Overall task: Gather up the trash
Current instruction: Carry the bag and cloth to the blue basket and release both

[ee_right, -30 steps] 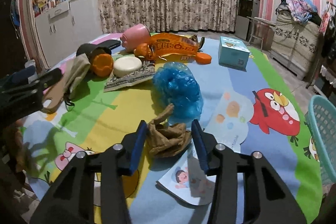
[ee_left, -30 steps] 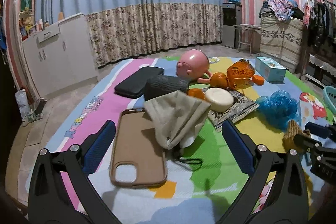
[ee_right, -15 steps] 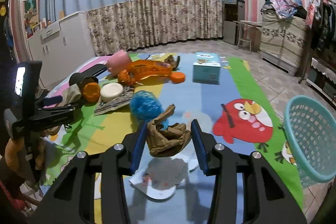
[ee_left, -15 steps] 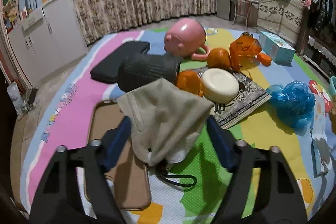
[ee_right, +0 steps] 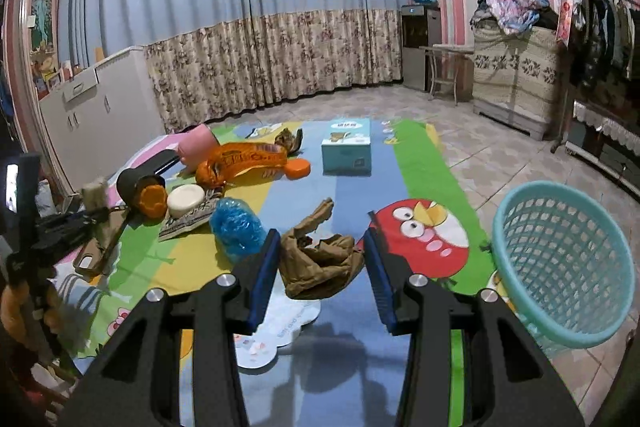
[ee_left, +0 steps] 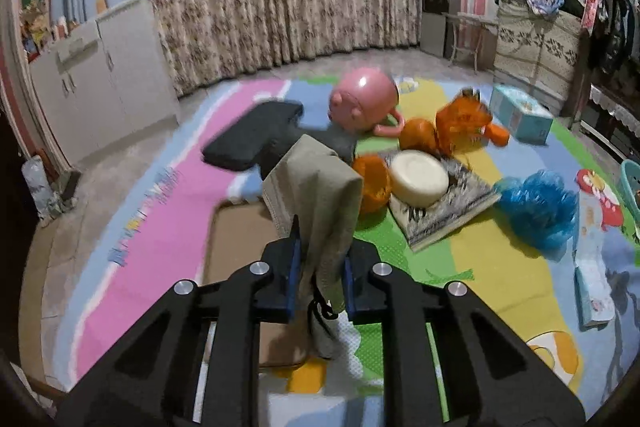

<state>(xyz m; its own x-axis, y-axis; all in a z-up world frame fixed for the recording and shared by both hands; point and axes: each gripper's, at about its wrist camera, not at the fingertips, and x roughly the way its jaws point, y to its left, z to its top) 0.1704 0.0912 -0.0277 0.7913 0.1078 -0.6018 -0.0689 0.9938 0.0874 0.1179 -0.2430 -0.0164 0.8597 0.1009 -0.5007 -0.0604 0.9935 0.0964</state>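
Evidently light and limp, the crumpled brown paper bag [ee_right: 318, 261] hangs pinched at its middle in the right hand-held gripper [ee_right: 320, 259] near the turquoise mesh basket [ee_right: 560, 263], while the left hand-held gripper [ee_left: 318, 265] is closing on a soft beige cloth face mask [ee_left: 316, 195] over the colourful play mat [ee_left: 472, 251].

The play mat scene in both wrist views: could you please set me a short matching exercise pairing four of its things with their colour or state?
Things:
1. crumpled paper bag
2. face mask
3. laundry basket
4. plastic bag

Descriptions:
A. teal, mesh-walled, at the mat's right edge
B. brown, held between the right gripper's pads
C. blue, crinkled, lying on the mat
D. grey-beige, between the left gripper's closing jaws

Pairs: 1-B, 2-D, 3-A, 4-C
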